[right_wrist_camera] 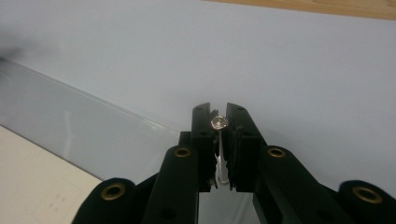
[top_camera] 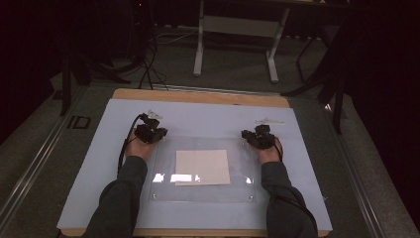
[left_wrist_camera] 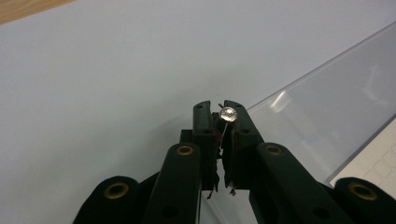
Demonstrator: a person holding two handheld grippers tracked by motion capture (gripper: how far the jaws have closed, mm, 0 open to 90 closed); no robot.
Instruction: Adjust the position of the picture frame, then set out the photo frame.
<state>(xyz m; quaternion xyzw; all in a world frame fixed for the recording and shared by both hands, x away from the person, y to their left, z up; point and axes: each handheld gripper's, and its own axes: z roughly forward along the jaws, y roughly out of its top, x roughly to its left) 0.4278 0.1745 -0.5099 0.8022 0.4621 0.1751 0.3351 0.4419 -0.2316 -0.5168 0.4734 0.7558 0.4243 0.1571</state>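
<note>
We hold clear sheet (top_camera: 203, 168) by far corners: left gripper (left_wrist_camera: 223, 115), right gripper (right_wrist_camera: 218, 120) fingers clamped on corner studs; sheet stretches back toward us, paper (top_camera: 202, 167) beneath.

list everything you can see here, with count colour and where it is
clear acrylic sheet: one, see-through, flat on the mat in front of the person, far corners at the two claws
pale square paper: one, off-white, under or on the clear sheet, at its middle
round silver stud: one seen at each claw's tip, shiny, at the sheet's corner
light blue mat: one, covers most of the tabletop
wooden table: one, tan, edge shows beyond the mat
white metal frame: one, on the grey floor behind the table
left claw: one, black, jaws shut on the sheet's far left corner
right claw: one, black, jaws shut on the far right corner
dark grey sleeves: two, enter from the bottom
</note>
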